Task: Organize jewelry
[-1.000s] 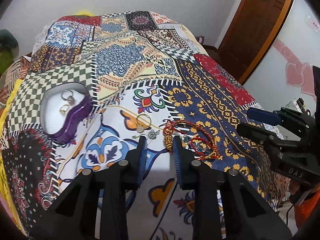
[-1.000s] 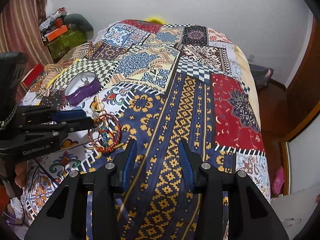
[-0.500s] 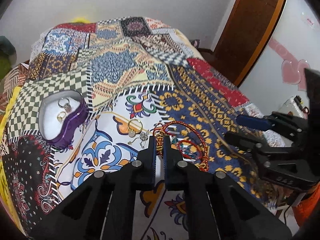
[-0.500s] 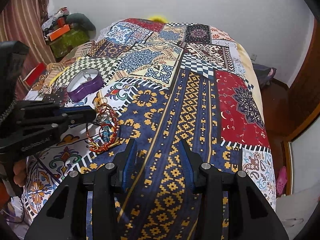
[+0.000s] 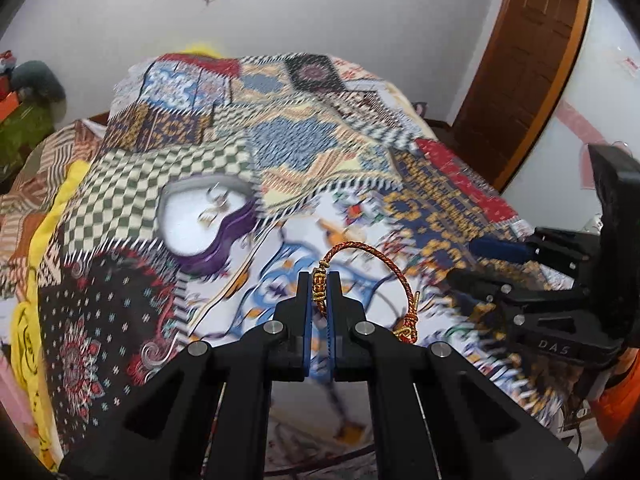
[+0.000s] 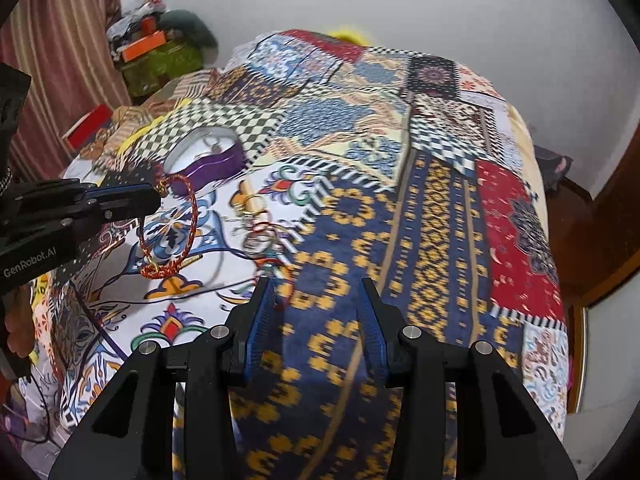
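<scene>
Patchwork bedspread (image 6: 432,216) covers the bed, purple heart-shaped tray (image 5: 216,236) with rings resting on it, right gripper (image 6: 316,312) hovering with fingers spread and holding nothing, left gripper (image 5: 319,292) pinching red-gold cord bracelet (image 5: 384,268) by its knot, lifted above the cloth.

A red and gold braided cord bracelet (image 5: 362,276) hangs clear of the bed, pinched at its gold-beaded knot, its loop drooping to a tasselled end. A heart-shaped purple box (image 5: 204,220) with a white lining lies open on the patterned spread, small rings (image 5: 214,210) resting inside, blurred. More jewelry (image 6: 256,224), gold and silver rings and red cords, lies loose on the spread near the box.
</scene>
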`<move>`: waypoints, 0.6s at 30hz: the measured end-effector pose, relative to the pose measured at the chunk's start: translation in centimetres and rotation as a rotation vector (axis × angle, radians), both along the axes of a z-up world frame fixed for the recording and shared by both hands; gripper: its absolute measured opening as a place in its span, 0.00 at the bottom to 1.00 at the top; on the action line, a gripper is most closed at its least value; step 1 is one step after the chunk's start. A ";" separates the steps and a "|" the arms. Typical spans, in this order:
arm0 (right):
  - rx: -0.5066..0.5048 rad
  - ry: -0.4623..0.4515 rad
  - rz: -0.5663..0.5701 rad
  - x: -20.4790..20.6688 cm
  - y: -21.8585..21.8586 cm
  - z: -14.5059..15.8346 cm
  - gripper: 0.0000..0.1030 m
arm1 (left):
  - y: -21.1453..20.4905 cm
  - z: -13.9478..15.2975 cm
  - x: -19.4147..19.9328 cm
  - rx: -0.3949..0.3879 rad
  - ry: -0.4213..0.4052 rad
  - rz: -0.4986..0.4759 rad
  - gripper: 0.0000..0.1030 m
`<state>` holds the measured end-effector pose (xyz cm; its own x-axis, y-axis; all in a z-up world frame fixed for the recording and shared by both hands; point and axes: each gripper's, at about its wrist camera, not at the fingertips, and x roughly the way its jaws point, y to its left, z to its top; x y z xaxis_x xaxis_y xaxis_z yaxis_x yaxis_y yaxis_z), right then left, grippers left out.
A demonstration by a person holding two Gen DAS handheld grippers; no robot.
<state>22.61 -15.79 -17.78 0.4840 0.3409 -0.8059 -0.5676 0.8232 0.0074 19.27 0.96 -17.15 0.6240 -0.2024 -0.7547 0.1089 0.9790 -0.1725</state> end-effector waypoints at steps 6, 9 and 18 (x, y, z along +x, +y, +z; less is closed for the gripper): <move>-0.063 -0.007 0.039 0.5 1.8 -1.6 0.38 | 1.1 -1.5 -0.8 -0.009 0.028 0.014 0.04; -0.056 0.006 0.043 0.8 1.7 -1.6 0.38 | 1.0 -1.9 -1.1 -0.013 0.030 0.012 0.04; -0.043 -0.001 0.020 1.0 1.6 -1.6 0.08 | 0.5 -1.8 -1.4 -0.024 0.023 0.006 0.04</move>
